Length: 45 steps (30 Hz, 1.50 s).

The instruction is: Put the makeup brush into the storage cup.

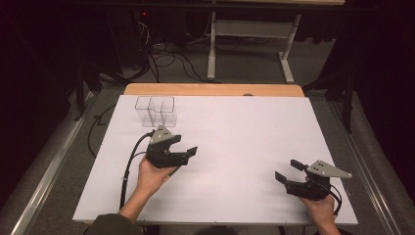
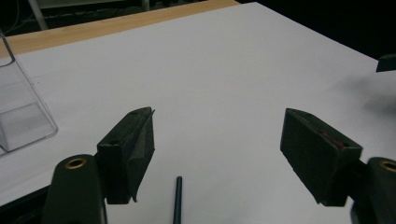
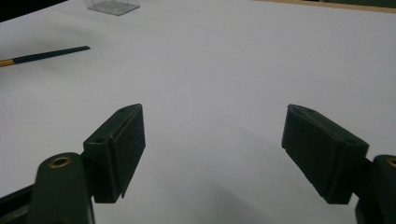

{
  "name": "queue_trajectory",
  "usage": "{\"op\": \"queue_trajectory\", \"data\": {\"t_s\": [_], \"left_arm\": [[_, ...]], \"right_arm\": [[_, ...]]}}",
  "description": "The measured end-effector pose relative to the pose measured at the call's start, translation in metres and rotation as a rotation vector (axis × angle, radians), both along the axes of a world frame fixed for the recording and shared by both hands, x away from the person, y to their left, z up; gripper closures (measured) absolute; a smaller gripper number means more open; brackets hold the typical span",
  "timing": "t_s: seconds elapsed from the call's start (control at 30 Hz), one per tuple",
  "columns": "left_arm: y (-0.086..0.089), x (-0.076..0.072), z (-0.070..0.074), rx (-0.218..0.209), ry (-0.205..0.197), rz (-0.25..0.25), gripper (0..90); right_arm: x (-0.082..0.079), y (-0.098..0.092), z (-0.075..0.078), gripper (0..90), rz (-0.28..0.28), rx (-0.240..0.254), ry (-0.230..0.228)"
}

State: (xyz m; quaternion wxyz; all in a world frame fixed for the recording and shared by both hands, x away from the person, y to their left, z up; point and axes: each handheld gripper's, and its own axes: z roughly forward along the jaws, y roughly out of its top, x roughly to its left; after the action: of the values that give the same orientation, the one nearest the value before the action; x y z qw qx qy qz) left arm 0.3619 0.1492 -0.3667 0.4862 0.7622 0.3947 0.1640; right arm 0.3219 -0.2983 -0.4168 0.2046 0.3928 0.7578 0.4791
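White sheeting covers the surface [image 1: 235, 147], with a strip of bare wood seen along its far edge at twelve o'clock. A clear plastic container [image 1: 156, 110] with several compartments stands toward eleven o'clock on the surface, just beyond the left tool [image 1: 188, 149]. The left tool is held in a hand [image 1: 152, 177] above the surface, its jaws spread well apart and clamped on nothing. A thin dark pencil-like stick [image 2: 177, 199] is seen lying on the surface between those jaws in the left gripper view; in the right gripper view it lies toward ten o'clock, its far part yellowish. The right tool [image 1: 288, 171] is held toward five o'clock of the surface, well apart from the left one, jaws likewise spread and empty. Nothing lies between the two tools. Cables and a pale metal frame are seen on the floor beyond.
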Motion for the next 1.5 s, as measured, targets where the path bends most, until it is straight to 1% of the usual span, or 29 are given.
{"op": "queue_trajectory", "data": {"t_s": [0.1,0.13,0.17,0.2,0.23,0.3,0.43,0.47,0.57,0.7,0.83,0.93,0.97,1.0,1.03,1.1,1.2,1.27,1.33,1.4,1.43,1.47,1.5], "left_arm": [[0.0007,0.0007,0.0002,0.019,0.002,-0.004,26.9],[-0.0001,0.0007,-0.0001,0.017,0.007,-0.011,26.8],[-0.0001,0.0007,0.0001,0.032,0.009,-0.013,26.8],[-0.0005,0.0011,-0.0001,0.044,0.023,-0.012,26.9],[-0.0005,0.0011,-0.0001,0.044,0.023,-0.012,27.0],[0.0007,0.0016,0.0002,0.063,0.034,-0.008,27.1],[0.0014,0.0039,0.0000,0.072,0.085,-0.005,28.4],[0.0013,0.0046,-0.0001,0.080,0.098,-0.005,28.4],[0.0001,0.0052,0.0003,0.102,0.120,-0.006,28.6],[-0.0011,0.0051,0.0022,0.118,0.130,-0.008,28.6],[-0.0016,0.0056,0.0050,0.131,0.130,-0.013,29.2],[-0.0024,0.0058,0.0072,0.164,0.123,-0.014,30.3],[-0.0027,0.0064,0.0081,0.194,0.123,-0.023,30.4],[-0.0032,0.0065,0.0082,0.206,0.123,-0.025,30.3],[-0.0032,0.0065,0.0082,0.206,0.123,-0.025,30.2],[-0.0036,0.0066,0.0084,0.237,0.126,-0.037,30.1],[-0.0050,0.0063,0.0079,0.274,0.135,-0.039,30.3],[-0.0053,0.0068,0.0081,0.292,0.150,-0.038,30.3],[-0.0053,0.0073,0.0081,0.299,0.160,-0.034,30.6],[-0.0049,0.0085,0.0084,0.309,0.182,-0.039,31.5],[-0.0049,0.0095,0.0085,0.320,0.203,-0.035,31.9],[-0.0049,0.0095,0.0085,0.320,0.203,-0.035,32.2],[-0.0050,0.0100,0.0087,0.326,0.213,-0.036,32.2]], "right_arm": [[0.0000,-0.0001,0.0002,23.5,0.001,0.003,0.001],[0.0001,0.0000,0.0001,23.5,0.000,0.002,0.000],[0.0001,0.0003,0.0001,23.5,0.000,0.002,0.001],[-0.0002,0.0008,0.0001,23.5,0.000,0.003,0.003],[-0.0002,0.0009,0.0001,23.5,-0.001,0.003,0.004],[-0.0003,0.0009,0.0001,23.5,-0.001,0.003,0.004],[-0.0001,0.0003,0.0000,23.5,0.000,0.003,0.004],[0.0000,0.0003,0.0000,23.5,0.001,0.002,0.002],[-0.0003,0.0010,0.0000,23.5,0.000,0.003,0.007],[-0.0003,0.0011,0.0000,23.5,0.000,0.002,0.007],[-0.0001,0.0005,0.0000,23.5,0.004,0.002,0.004],[-0.0002,0.0010,0.0000,23.5,0.005,0.003,0.005],[-0.0001,0.0011,0.0000,23.5,0.006,0.002,0.007],[-0.0001,0.0012,0.0000,23.5,0.006,0.001,0.006],[0.0000,0.0011,0.0000,23.5,0.008,0.001,0.005],[-0.0001,0.0012,0.0000,23.5,0.008,0.001,0.006],[-0.0002,0.0010,-0.0001,23.5,0.008,0.001,0.006],[-0.0001,0.0010,-0.0001,23.5,0.008,0.002,0.006],[0.0000,0.0012,-0.0001,23.5,0.010,0.000,0.005],[-0.0001,0.0014,-0.0001,23.5,0.011,0.001,0.006],[-0.0001,0.0013,-0.0001,23.5,0.011,0.000,0.006],[-0.0001,0.0013,-0.0001,23.5,0.011,0.000,0.006],[-0.0001,0.0013,-0.0001,23.5,0.010,0.000,0.006]]}}
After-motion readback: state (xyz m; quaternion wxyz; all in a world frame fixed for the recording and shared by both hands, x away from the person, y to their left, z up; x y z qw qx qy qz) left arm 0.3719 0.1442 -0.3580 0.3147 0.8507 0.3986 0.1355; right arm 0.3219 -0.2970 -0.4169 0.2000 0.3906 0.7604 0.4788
